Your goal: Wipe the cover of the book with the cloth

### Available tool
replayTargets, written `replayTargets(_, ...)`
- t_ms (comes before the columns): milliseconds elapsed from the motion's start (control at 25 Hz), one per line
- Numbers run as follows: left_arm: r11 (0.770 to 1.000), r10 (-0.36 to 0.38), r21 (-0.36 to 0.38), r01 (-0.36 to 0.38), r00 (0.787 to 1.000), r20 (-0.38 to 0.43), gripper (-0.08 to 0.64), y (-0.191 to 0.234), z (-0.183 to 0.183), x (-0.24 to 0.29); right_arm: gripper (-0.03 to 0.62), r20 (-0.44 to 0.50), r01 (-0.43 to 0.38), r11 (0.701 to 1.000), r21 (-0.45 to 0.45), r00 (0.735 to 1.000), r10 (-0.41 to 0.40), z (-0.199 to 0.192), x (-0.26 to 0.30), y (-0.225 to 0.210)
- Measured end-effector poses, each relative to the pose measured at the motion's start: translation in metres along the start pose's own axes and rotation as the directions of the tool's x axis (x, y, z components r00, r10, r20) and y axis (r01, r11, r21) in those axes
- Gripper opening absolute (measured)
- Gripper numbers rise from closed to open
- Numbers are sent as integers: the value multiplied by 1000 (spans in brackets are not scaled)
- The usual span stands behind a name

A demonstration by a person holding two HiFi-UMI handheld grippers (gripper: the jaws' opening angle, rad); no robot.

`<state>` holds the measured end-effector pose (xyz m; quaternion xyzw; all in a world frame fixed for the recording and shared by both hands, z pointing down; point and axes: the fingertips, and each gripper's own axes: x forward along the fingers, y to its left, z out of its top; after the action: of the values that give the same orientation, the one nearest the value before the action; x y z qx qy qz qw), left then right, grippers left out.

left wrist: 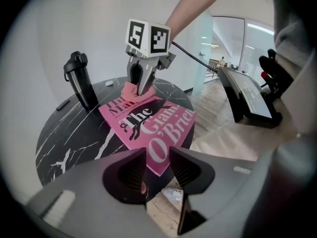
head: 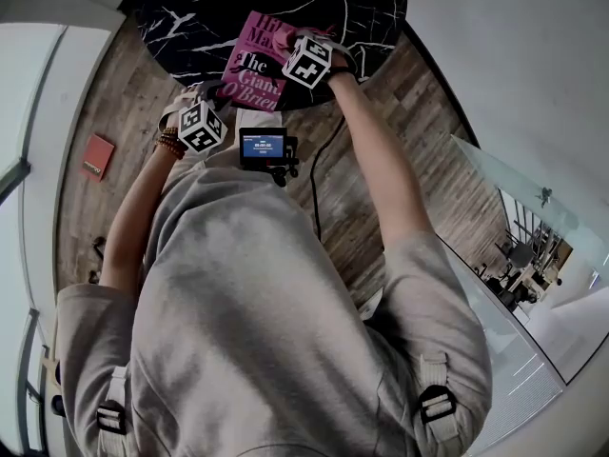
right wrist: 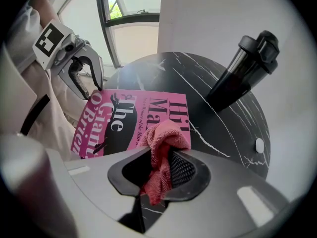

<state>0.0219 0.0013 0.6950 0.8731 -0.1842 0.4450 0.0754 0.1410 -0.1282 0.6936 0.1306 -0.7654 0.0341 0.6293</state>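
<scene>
My right hand-held gripper (right wrist: pixel 161 153) is clamped on a pink cloth (right wrist: pixel 166 132), pressing it onto the pink book (right wrist: pixel 124 117). The book lies at the round black table's (right wrist: pixel 225 130) near edge, one corner overhanging. My left hand-held gripper (left wrist: pixel 158 158) has its jaws apart at that corner.

1. In the left gripper view, the fingers of the left gripper (left wrist: pixel 157 152) hide the near corner of the book (left wrist: pixel 143 123). Whether they touch it, I cannot tell.
2. In the right gripper view, the fingers of the right gripper (right wrist: pixel 159 155) hide the middle part of the cloth (right wrist: pixel 166 135).
3. In the head view, the marker cubes (head: pixel 306 62) cover the fingers of both grippers, and the top edge cuts off the table (head: pixel 181 17).
4. A white dot (right wrist: pixel 259 145) on the table is too small to name.
</scene>
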Motion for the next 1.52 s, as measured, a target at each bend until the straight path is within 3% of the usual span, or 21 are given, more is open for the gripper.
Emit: replayTargets(1520,999,-21,-25,20,1000,-16,138,0,-2,2,97,36,-97,995,-3,995,97,13,-7,90)
